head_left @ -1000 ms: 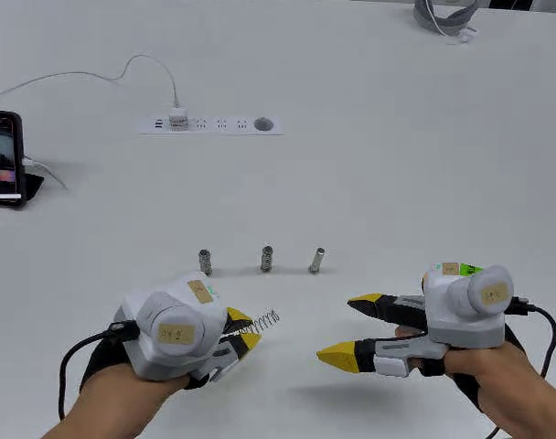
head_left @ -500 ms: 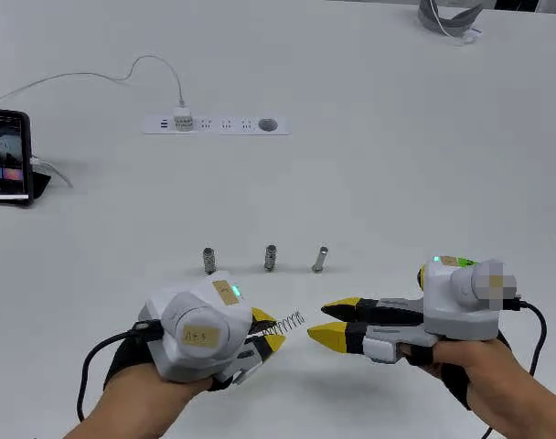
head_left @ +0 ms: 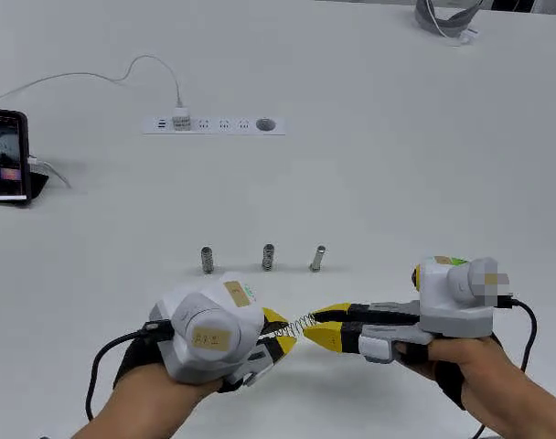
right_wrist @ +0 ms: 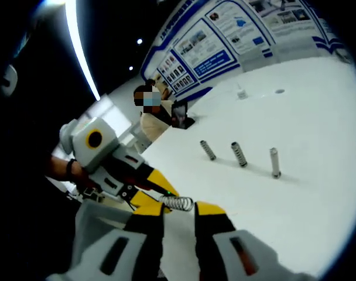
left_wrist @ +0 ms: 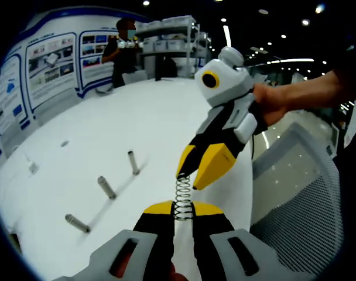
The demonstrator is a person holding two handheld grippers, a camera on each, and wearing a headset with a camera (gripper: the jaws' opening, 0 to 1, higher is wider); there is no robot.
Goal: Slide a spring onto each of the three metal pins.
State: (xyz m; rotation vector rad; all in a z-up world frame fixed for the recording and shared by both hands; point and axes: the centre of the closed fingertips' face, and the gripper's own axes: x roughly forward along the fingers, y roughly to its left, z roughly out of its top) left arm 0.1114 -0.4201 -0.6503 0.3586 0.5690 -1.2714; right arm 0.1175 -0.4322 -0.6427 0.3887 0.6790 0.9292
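Left gripper (head_left: 283, 331), right gripper (head_left: 318, 327) level, tip-to-tip, spring (head_left: 302, 322) seemingly between.

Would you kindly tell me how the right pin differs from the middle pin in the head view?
The right pin is bare, smooth metal; the middle pin wears a spring. The right pin looks slimmer than the middle pin with its coils. The right pin ends the row; the middle pin has a neighbour on each side. Both stand on the white table.
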